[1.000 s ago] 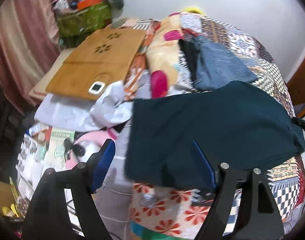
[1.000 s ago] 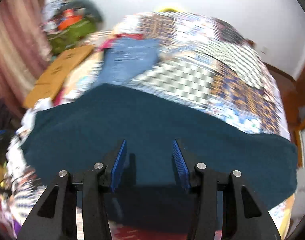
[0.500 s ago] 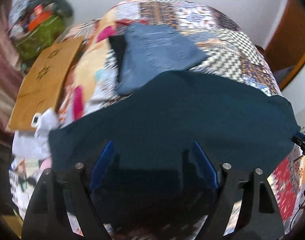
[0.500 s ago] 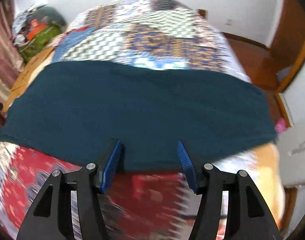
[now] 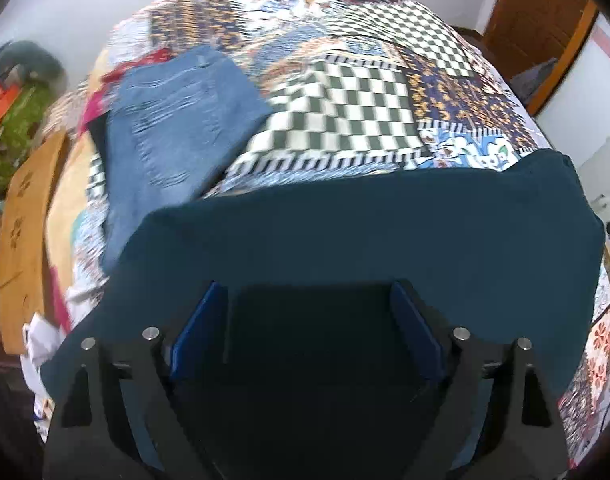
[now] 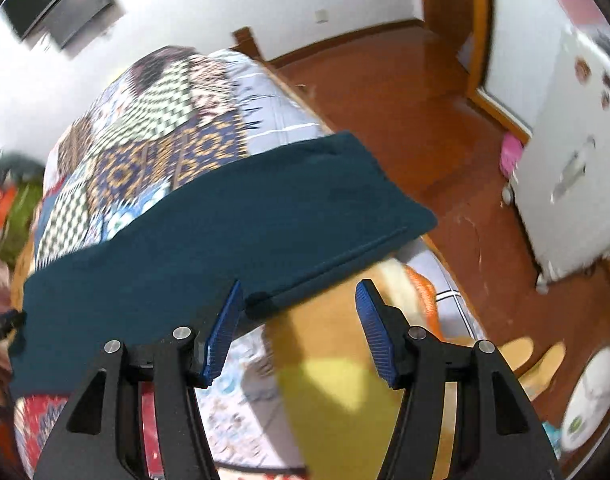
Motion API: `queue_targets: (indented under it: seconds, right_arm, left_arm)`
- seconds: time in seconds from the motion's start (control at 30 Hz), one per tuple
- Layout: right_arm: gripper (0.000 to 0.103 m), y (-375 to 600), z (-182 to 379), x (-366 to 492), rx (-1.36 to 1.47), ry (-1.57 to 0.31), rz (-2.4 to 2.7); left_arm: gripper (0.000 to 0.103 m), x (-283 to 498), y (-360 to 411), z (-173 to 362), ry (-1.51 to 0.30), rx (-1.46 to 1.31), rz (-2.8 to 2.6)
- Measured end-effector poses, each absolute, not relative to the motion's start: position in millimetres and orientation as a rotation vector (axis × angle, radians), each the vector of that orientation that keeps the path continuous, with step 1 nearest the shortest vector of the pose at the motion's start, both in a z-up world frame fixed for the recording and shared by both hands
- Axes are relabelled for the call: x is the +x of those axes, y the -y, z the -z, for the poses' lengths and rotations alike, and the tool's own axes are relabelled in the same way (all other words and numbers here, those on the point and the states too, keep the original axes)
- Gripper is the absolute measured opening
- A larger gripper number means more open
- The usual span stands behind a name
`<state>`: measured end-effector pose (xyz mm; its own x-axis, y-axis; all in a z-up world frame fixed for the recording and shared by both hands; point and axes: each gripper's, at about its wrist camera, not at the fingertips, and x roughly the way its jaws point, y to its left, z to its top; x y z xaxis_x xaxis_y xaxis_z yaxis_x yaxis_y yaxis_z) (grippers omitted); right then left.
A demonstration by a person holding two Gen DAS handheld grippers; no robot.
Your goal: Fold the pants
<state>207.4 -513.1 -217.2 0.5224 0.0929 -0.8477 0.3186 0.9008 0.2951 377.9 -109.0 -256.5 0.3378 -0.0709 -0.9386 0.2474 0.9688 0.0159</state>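
The dark teal pants [image 5: 365,232] lie flat across the patchwork bedspread [image 5: 365,92] as a wide band. My left gripper [image 5: 305,320] is open and empty, its blue pads low over the near part of the pants. In the right wrist view the pants [image 6: 209,232] stretch from the left to the bed's right edge, where a hemmed end hangs over. My right gripper [image 6: 299,320] is open and empty, just in front of that hemmed edge.
Folded blue jeans [image 5: 173,120] lie behind the pants at the left. A wooden board [image 5: 25,220] sits at the bed's left side. Right of the bed are the wooden floor [image 6: 405,112], a white cabinet [image 6: 577,160] and yellow-orange bedding [image 6: 345,360].
My left gripper has swung right, from the cluttered left bedside to over the pants. My right gripper has swung right to the pants' right end. Both stayed open.
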Motion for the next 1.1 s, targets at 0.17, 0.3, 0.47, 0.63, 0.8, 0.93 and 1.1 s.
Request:
queue_targets:
  seconds: [0.17,0.3,0.47,0.63,0.8,0.93,1.1]
  right_arm:
    - [0.056,543.0,239.9,220.6,0.600,-1.028,0.228]
    - [0.056,558.8,261.8,236.4,0.703,-1.053,0.226]
    - [0.055,572.2,282.1,247.2,0.844,-1.067,0.184]
    - [0.024,577.0,279.1,255.6,0.821,-1.051,0.211]
    - [0.012,575.4,256.9,254.9,0.716,-0.998,0.243]
    - [0.009,577.4,232.5,252.2,0.657,-0.937,0.253]
    - [0.009,570.2,181.7,250.9,0.584,-0.829,0.267]
  left_arm:
    - [0.096,406.6,129.4,270.2,-1.275,0.162,0.239]
    - [0.096,421.0,151.0,272.4,-1.247,0.253,0.231]
    - [0.095,430.8,166.3,274.7,-1.196,0.310,0.194]
    - [0.089,437.6,172.4,276.9,-1.173,0.327,0.158]
    - [0.081,434.5,159.3,251.5,-1.133,0.252,0.138]
    - [0.081,421.8,149.0,219.7,-1.075,0.217,0.149]
    - [0.081,394.3,134.1,174.6,-0.990,0.173,0.175]
